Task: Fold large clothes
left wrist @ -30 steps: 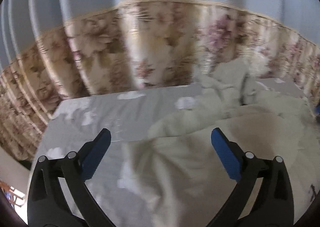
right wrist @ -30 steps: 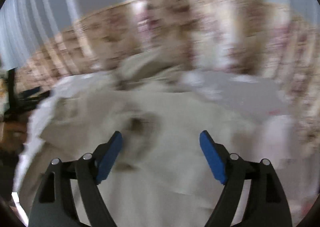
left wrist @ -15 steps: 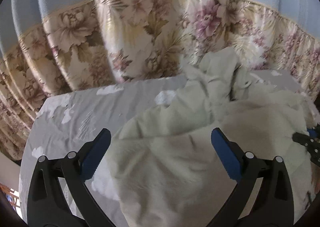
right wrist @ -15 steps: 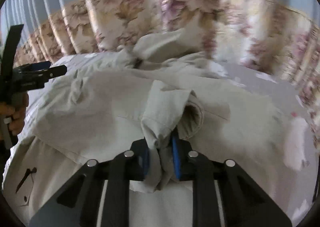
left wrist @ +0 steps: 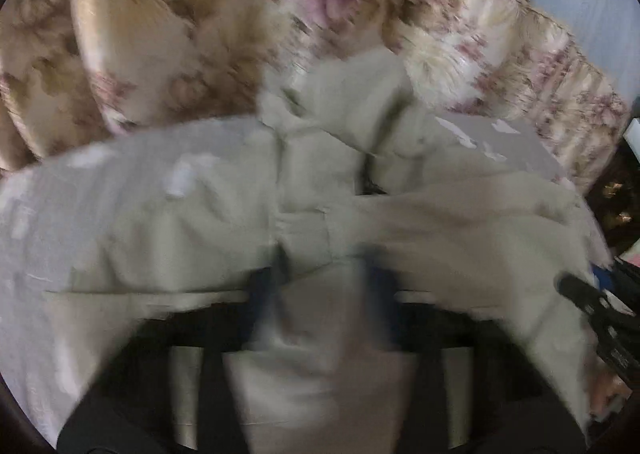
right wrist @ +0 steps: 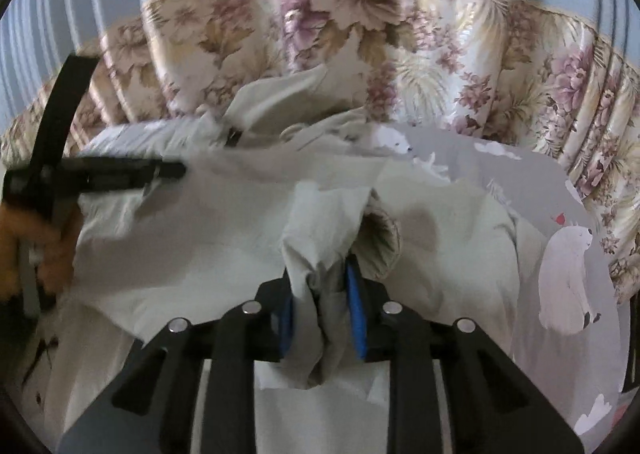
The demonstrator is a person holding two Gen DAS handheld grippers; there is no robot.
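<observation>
A large pale cream garment (right wrist: 224, 238) lies crumpled on a grey bed sheet (right wrist: 532, 190); it also fills the left wrist view (left wrist: 420, 222). My right gripper (right wrist: 320, 314) is shut on a bunched fold of the garment, which sticks up between its blue pads (right wrist: 356, 310). My left gripper (left wrist: 324, 294) is blurred by motion; its jaws stand narrowed around a fold of the garment. The left gripper also shows at the left of the right wrist view (right wrist: 120, 172), and the right gripper shows at the right edge of the left wrist view (left wrist: 596, 294).
A floral curtain (right wrist: 360, 54) with a blue upper part hangs right behind the bed. The sheet carries white polar bear prints (right wrist: 564, 278). A hand (right wrist: 36, 238) holds the left gripper at the far left.
My left gripper has gone from wide open to nearly closed around a garment fold while moving forward. My right gripper stays shut on its fold and has lifted slightly.
</observation>
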